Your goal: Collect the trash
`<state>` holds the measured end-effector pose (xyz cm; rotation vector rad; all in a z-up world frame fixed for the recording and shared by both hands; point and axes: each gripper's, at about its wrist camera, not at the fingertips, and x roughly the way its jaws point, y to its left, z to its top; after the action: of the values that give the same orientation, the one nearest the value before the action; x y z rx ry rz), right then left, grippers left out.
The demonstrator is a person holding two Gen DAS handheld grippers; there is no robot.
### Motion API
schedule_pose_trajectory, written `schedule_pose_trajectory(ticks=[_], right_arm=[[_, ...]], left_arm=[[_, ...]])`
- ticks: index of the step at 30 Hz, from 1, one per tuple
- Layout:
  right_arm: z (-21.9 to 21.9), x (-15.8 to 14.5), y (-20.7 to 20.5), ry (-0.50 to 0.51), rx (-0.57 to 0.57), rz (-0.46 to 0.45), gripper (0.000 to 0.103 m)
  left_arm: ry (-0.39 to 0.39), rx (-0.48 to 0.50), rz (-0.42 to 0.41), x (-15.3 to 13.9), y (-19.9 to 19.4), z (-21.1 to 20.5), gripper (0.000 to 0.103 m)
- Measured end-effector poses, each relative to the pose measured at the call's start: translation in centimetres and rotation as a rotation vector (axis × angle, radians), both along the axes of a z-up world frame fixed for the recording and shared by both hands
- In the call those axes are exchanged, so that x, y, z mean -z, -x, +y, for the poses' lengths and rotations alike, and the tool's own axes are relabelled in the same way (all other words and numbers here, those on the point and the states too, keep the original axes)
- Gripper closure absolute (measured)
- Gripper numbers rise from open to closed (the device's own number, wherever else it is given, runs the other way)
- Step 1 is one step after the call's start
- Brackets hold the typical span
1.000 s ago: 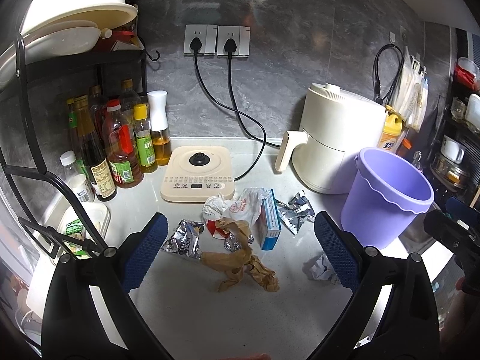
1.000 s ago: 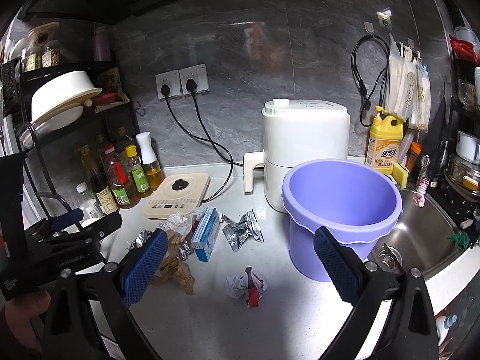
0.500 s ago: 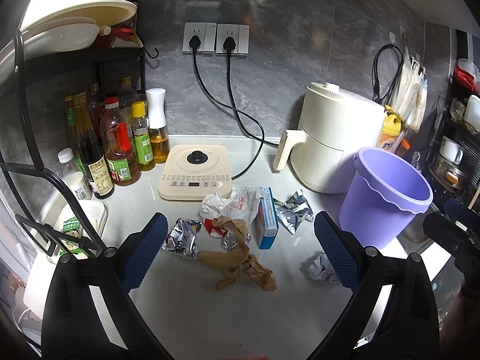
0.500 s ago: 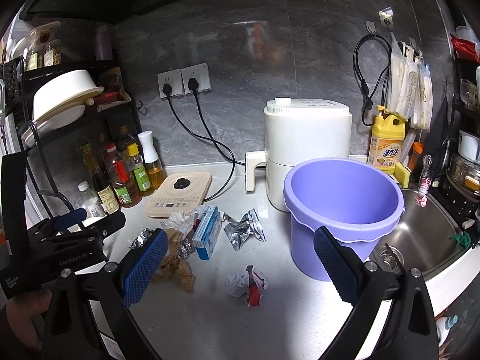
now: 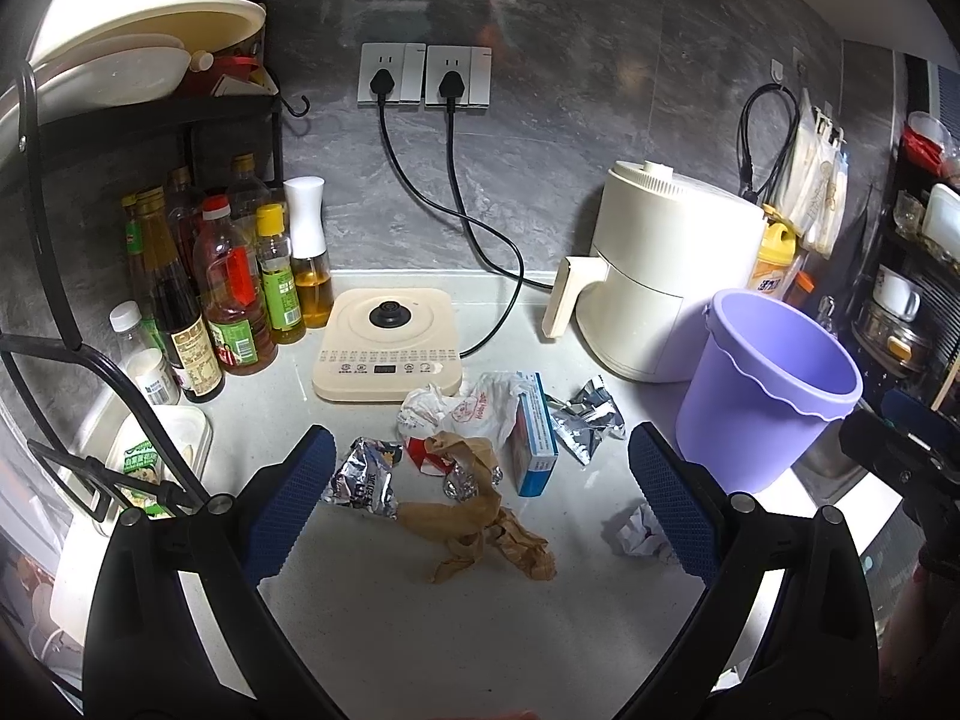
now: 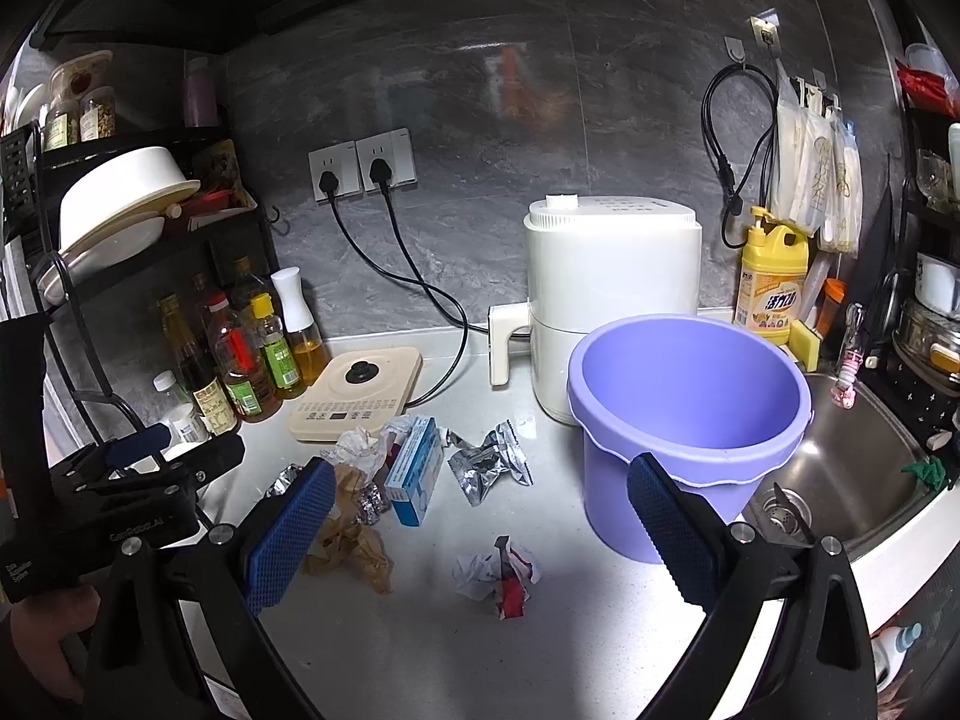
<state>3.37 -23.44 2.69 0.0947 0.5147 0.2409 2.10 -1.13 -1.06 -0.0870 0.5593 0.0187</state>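
**Trash loose on worktop, both tongs spread and empty**

Sink (image 6: pixel 840 456) seen only from the right wrist, at the far right past the bucket (image 6: pixel 690 420); a yellow detergent bottle (image 6: pixel 771 282) and a sponge (image 6: pixel 803 345) noted behind it. From the left wrist, the sink is hidden by the bucket (image 5: pixel 762 396). A white tray (image 5: pixel 159 456) under the rack is shown clearly by the left wrist only.

Left tongs (image 5: pixel 480 504) held wide apart over the worktop (image 5: pixel 480 630), nothing gripped. Right tongs (image 6: pixel 480 522) likewise spread, nothing between the pads. The left tongs are also seen from the right wrist, at the left edge (image 6: pixel 138 480).

Trash lies in a cluster in front of the cooker (image 5: pixel 387 348): brown paper (image 5: pixel 480 522) nearest, a foil wrapper (image 5: pixel 366 477) to its left, a white bag (image 5: pixel 474 411) behind, a blue box (image 5: pixel 534 438) on its side, a second foil wrapper (image 5: pixel 585 420) to the right of the box. A crumpled wad (image 6: pixel 495 570) lies apart, near the bucket base; from the left wrist it is partly covered by the right-hand finger (image 5: pixel 672 510).

An air fryer (image 6: pixel 612 276) stands behind the bucket, touching or just beside it. Bottles (image 5: pixel 234 294) are grouped left of the cooker. Two cords run from the wall sockets (image 5: pixel 423 75).

Bucket interior is seen from the right wrist: no trash visible in it.
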Motion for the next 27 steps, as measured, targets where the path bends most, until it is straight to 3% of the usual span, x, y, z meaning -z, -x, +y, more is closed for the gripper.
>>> schedule_pose_trajectory(ticks=[14, 27], right_arm=[[0.3, 0.2, -0.3, 0.003, -0.002, 0.008, 0.008], [0.7, 3.1, -1.8, 0.032, 0.023, 0.106, 0.008]], left_arm=[[0.023, 0.008, 0.017, 0.7, -0.5, 0.7, 0.006], [0.042, 0.015, 0.108, 4.0, -2.8, 1.6, 0.006]])
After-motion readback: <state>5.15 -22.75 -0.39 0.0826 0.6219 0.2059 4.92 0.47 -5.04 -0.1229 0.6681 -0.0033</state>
